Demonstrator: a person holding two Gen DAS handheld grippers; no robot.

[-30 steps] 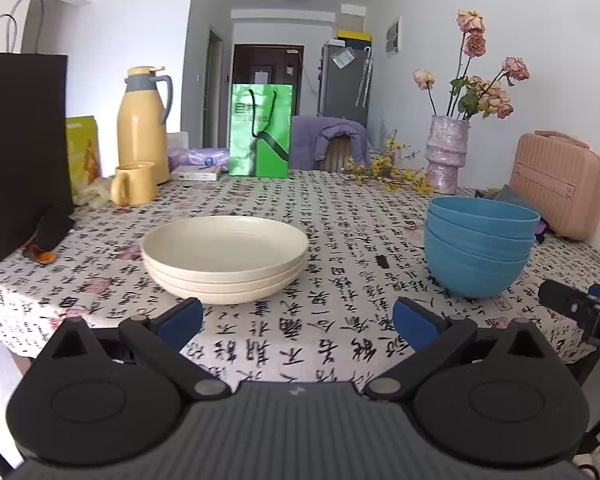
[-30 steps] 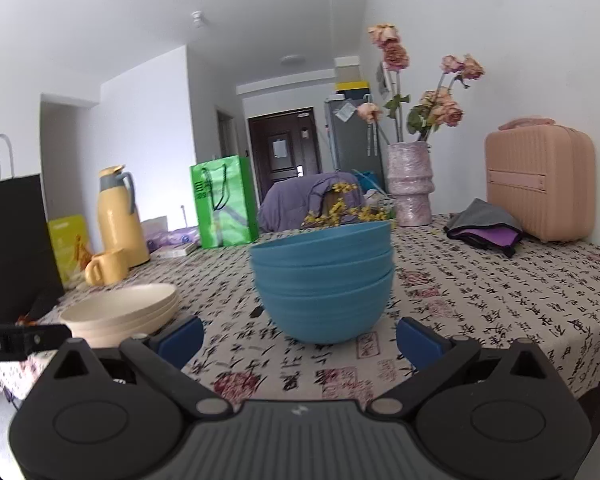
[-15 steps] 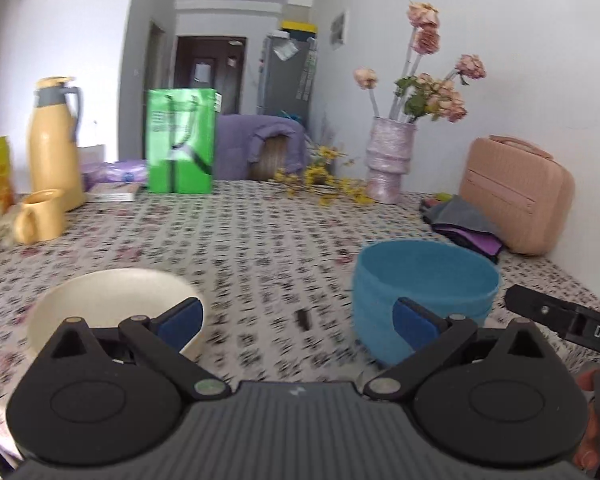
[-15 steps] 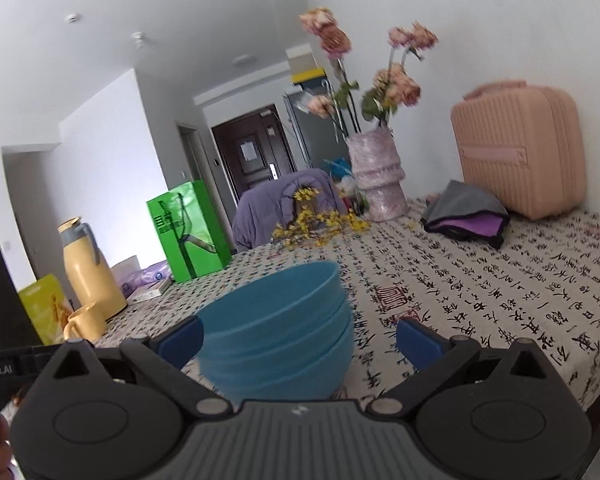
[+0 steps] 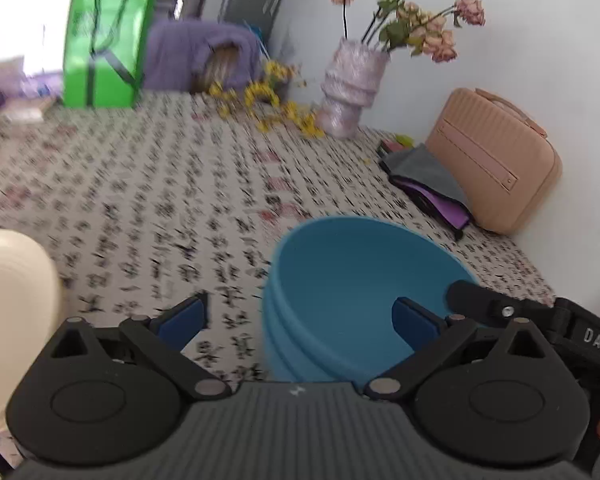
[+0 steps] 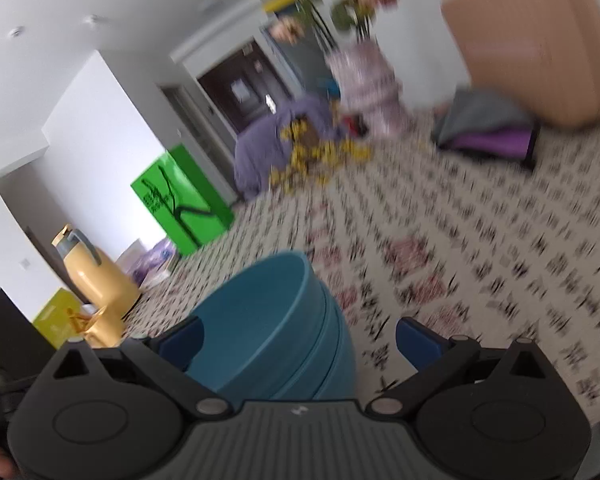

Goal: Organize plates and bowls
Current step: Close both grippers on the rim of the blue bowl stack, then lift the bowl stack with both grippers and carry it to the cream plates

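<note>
A stack of blue bowls [image 5: 352,292] stands on the patterned tablecloth; it also shows in the right wrist view [image 6: 276,324]. My left gripper [image 5: 298,322] is open and hovers above the stack's left rim, one finger over the cloth, the other over the bowl's inside. My right gripper [image 6: 298,338] is open, tilted, above the stack's right rim. Part of the right gripper [image 5: 540,320] shows at the bowls' right edge. Cream plates [image 5: 12,304] lie at the left edge of the left wrist view.
At the back stand a green bag [image 5: 104,44], a vase of dried roses [image 5: 352,88] and yellow flowers [image 5: 272,108]. A pink case [image 5: 496,160] and folded cloth [image 5: 428,180] lie to the right. A yellow jug [image 6: 96,276] stands far left.
Both grippers have risen and tipped downward over the blue bowls, moving closer from either side. The cream plates have slid to the left edge of the left view.
</note>
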